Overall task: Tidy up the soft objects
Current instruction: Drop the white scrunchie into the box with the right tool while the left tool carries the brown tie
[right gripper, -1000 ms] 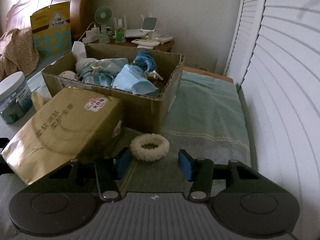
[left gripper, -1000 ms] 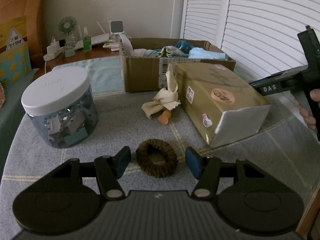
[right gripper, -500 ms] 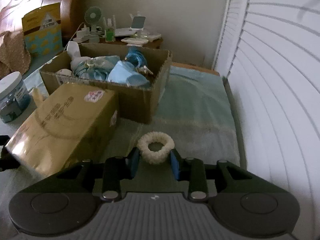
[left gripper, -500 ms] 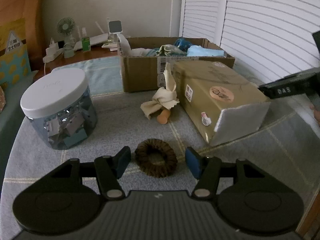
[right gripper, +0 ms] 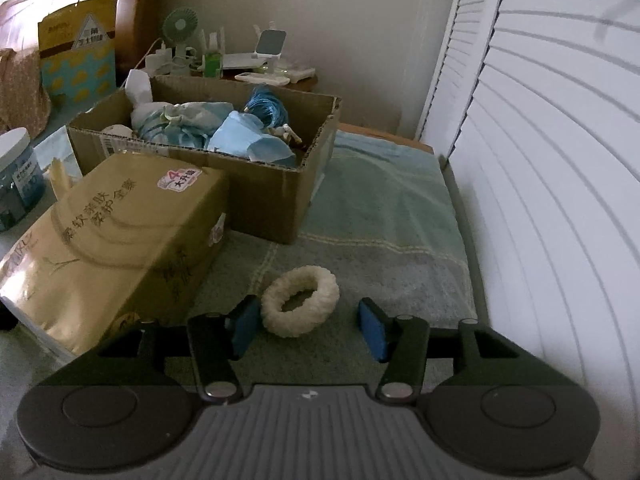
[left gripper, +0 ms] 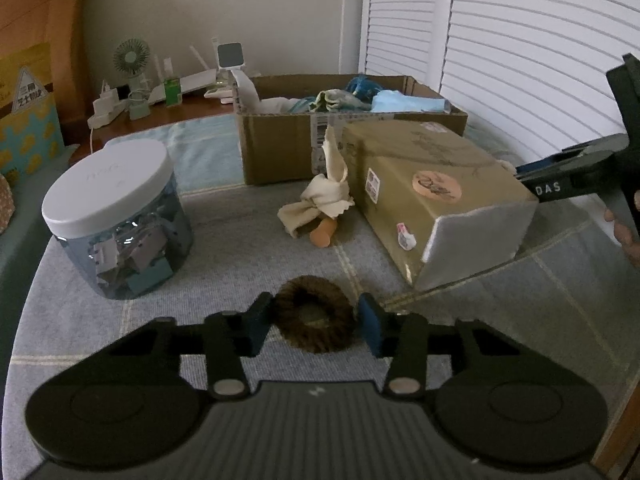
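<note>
A brown scrunchie (left gripper: 336, 336) lies on the grey cloth in the left wrist view. My left gripper (left gripper: 316, 326) straddles it, its jaws closing, and both blue pads touch the ring's sides. In the right wrist view a white scrunchie (right gripper: 292, 326) lies on the cloth between the fingers of my right gripper (right gripper: 306, 330). That gripper's jaws are opening: the left pad sits against the ring and the right pad stands clear of it. An open cardboard box (left gripper: 280, 152) (right gripper: 264, 200) holding blue and pale fabrics stands farther back.
A gold tissue pack (left gripper: 432, 200) (right gripper: 120, 232) lies between the two grippers, in front of the box. A white-lidded jar (left gripper: 116, 216) stands left, a cream cloth bundle (left gripper: 320, 200) by the pack. White shutters (right gripper: 540, 160) run along the right. A nightstand with a fan (left gripper: 130, 60) is behind.
The left jaws have drawn in until the pads meet the brown scrunchie. The right jaws pinched the white scrunchie half a second ago and have since spread apart, leaving it on the cloth.
</note>
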